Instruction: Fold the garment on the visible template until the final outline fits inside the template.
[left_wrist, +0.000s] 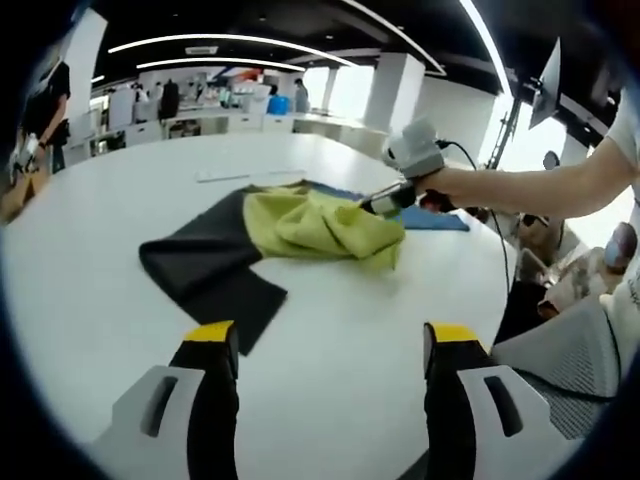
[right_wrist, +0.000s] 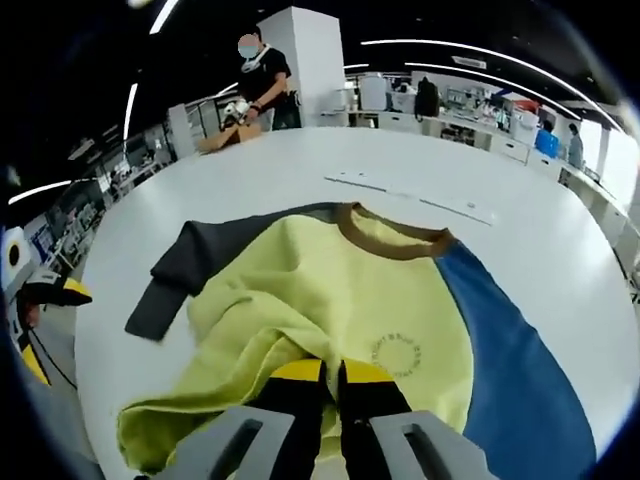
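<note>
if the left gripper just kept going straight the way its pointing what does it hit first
Probably the dark grey sleeve of the garment, lying on the white table just ahead of the open left gripper. Beyond it sits the bunched yellow body. Depth is hard to judge through the fisheye.

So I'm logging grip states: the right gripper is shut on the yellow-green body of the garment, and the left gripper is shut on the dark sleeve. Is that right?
Not quite. The left gripper is open and holds nothing; in the left gripper view its jaws stand apart over the white table, short of the dark sleeve. The rest holds: the right gripper is shut on the garment.
</note>
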